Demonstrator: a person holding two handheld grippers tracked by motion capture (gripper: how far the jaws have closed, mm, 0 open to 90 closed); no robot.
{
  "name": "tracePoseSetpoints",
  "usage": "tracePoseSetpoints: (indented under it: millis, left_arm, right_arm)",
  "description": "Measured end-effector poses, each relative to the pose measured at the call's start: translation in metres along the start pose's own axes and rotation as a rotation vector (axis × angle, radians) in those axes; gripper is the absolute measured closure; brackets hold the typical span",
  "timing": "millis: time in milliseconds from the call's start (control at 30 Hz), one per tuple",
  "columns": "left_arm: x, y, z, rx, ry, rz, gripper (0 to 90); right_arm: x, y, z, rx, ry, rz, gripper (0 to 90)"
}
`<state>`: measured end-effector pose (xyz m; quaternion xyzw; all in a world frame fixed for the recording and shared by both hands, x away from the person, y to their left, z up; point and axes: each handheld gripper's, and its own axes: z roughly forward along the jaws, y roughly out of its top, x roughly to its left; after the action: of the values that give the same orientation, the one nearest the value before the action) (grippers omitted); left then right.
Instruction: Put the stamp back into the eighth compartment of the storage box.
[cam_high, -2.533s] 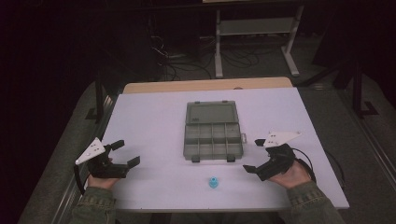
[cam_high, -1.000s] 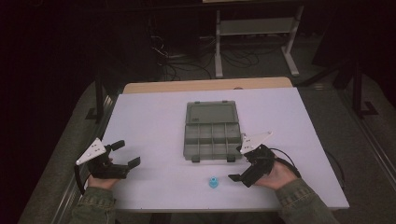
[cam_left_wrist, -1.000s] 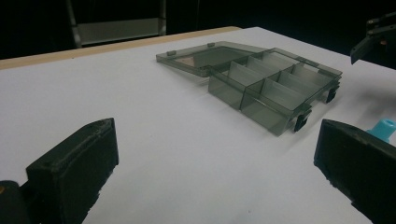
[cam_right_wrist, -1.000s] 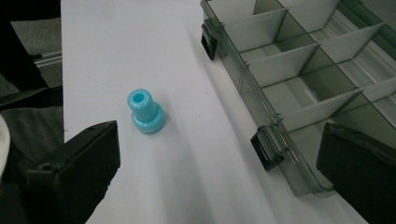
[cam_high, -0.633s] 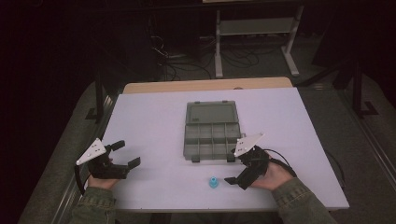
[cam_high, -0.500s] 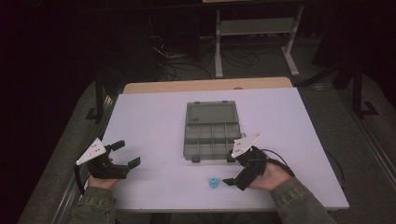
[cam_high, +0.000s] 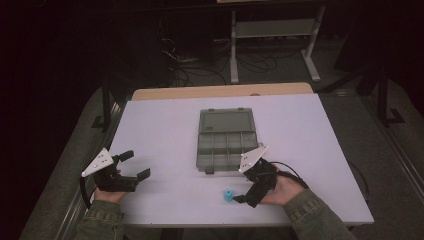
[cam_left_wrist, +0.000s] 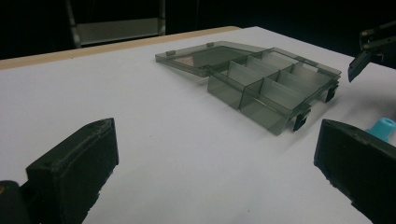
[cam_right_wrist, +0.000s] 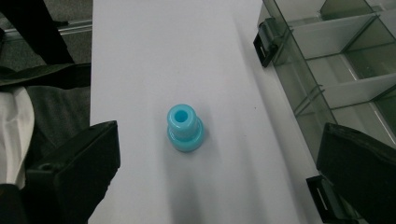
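A small blue stepped peg (cam_high: 228, 195) (cam_right_wrist: 185, 127) stands on the white table (cam_high: 165, 125) near the front edge. My right gripper (cam_high: 242, 186) (cam_right_wrist: 215, 177) is open, just right of the peg. Its jaws point at the peg, which sits ahead between them, untouched. A clear grey compartment box (cam_high: 225, 142) (cam_right_wrist: 336, 70) (cam_left_wrist: 261, 84) lies open at the table's middle, lid flat behind it, its compartments looking empty. My left gripper (cam_high: 136, 164) (cam_left_wrist: 210, 177) rests open at the front left with nothing between its jaws. The left gripper view also catches the peg (cam_left_wrist: 382, 128).
A wooden strip (cam_high: 220, 91) runs along the table's far edge. Beyond it stand a metal frame (cam_high: 272, 30) and cables on the dark floor. The box's black latches (cam_right_wrist: 266, 42) face the front. The table's front edge lies close beside the peg.
My right gripper has moved left along the front of the table, from the right side up to the blue peg. The left gripper, the box and the peg have stayed put.
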<state>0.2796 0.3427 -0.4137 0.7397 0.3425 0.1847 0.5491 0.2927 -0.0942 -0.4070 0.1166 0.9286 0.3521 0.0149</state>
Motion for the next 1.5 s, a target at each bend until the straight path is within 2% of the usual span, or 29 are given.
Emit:
tracePoseSetpoints:
  millis: [300, 733, 867, 1000, 1433, 1500]
  left_arm:
    - [0.000, 0.000, 0.000, -0.001, 0.000, -0.001, 0.0]
    - [0.000, 0.000, 0.000, 0.002, -0.004, -0.005, 0.0]
    - [0.000, -0.001, 0.000, 0.002, -0.005, -0.005, 0.0]
    - [0.000, -0.001, 0.000, 0.001, -0.005, -0.004, 0.0]
    - [-0.001, -0.001, 0.000, 0.005, -0.006, -0.001, 0.0]
    - [-0.001, -0.001, 0.000, 0.004, -0.006, 0.000, 0.0]
  right_arm:
    - [0.004, 0.005, 0.011, 0.036, 0.039, -0.021, 0.0]
    - [0.006, 0.011, 0.029, 0.093, 0.059, -0.056, 0.9]
    - [0.006, 0.015, 0.034, 0.119, 0.108, -0.053, 14.2]
    - [0.005, 0.016, 0.036, 0.138, 0.110, -0.050, 20.4]
    - [0.003, 0.016, 0.031, 0.128, 0.081, -0.046, 41.3]
    - [0.003, 0.016, 0.031, 0.126, 0.084, -0.043, 47.0]
